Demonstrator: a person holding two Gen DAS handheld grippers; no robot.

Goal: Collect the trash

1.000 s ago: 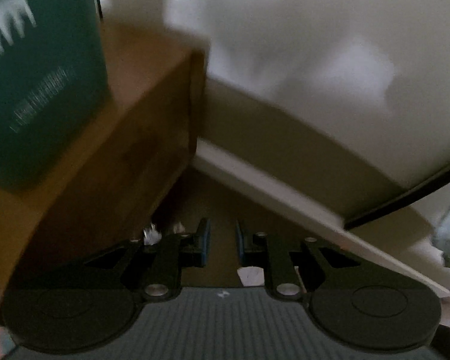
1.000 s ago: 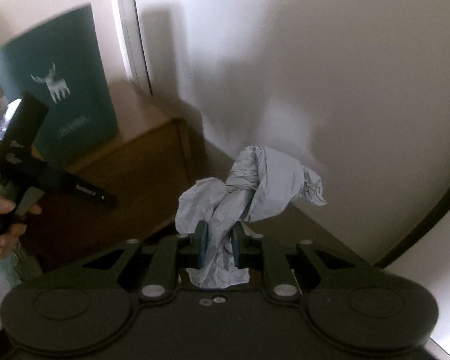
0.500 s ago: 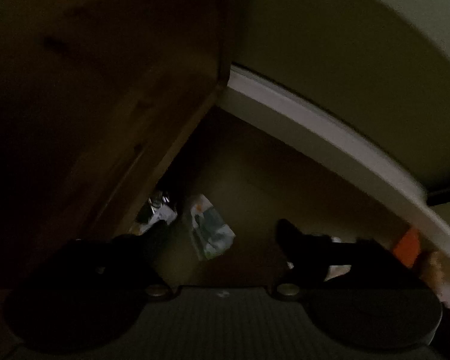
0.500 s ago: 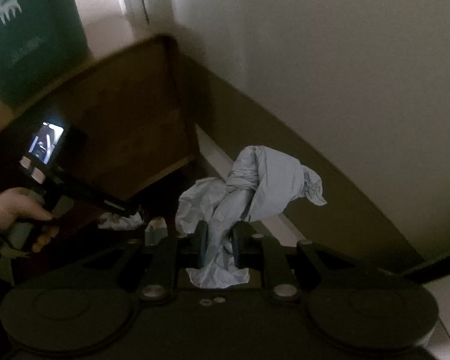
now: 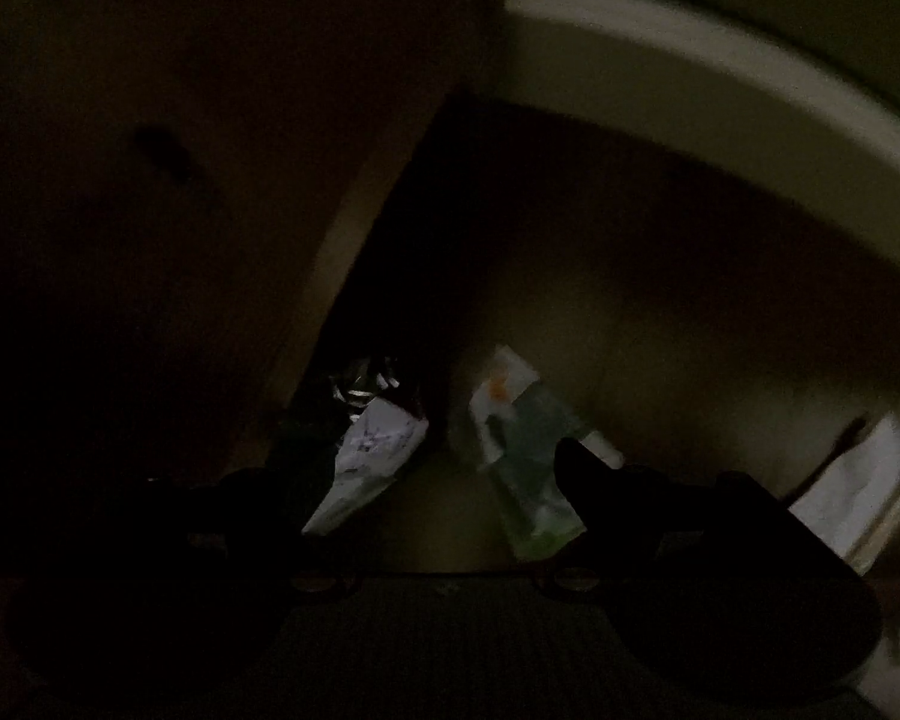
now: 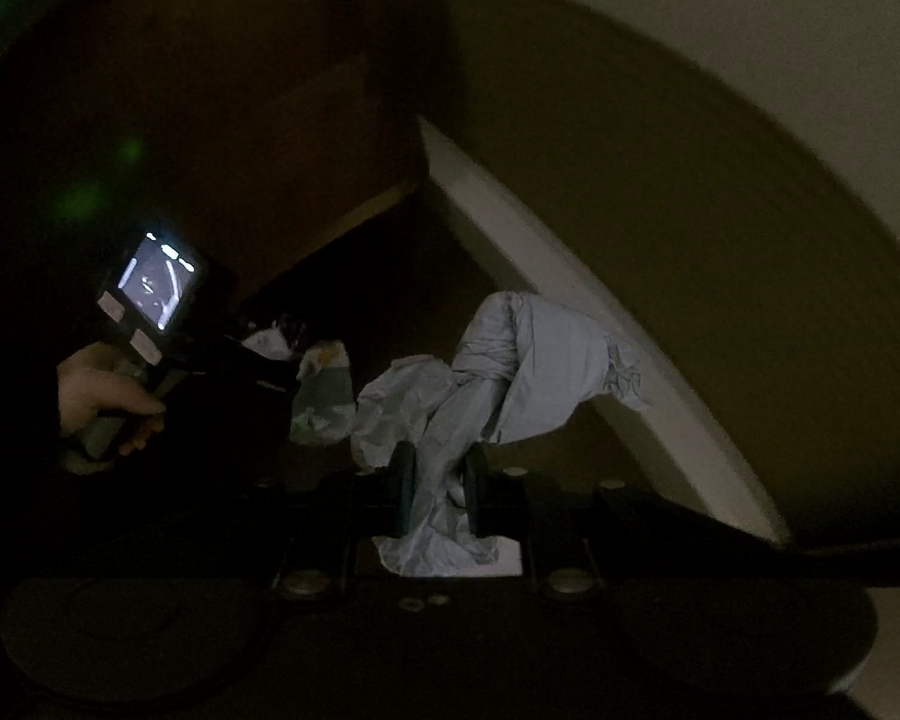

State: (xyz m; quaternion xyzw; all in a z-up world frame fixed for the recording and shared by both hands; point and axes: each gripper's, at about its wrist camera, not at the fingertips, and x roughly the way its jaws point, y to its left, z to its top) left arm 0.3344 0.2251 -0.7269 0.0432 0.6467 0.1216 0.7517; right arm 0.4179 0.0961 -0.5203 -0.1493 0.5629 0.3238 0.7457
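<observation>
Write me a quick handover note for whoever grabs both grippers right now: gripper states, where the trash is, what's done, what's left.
Right gripper: shut on the crumpled grey paper, so that piece is collected.
Left gripper: open, empty, low in the dark corner beside the wooden cabinet.
Left to pick up on the floor: a white scrap and a greenish wrapper, both just ahead of the left gripper. Lighting is poor; further litter may be hidden.

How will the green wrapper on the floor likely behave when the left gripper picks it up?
The wrapper lies flat and creased, so it is probably thin, light and floppy. Lying flush on the floor, it may slide instead of lifting. The left gripper is open above it.
</observation>
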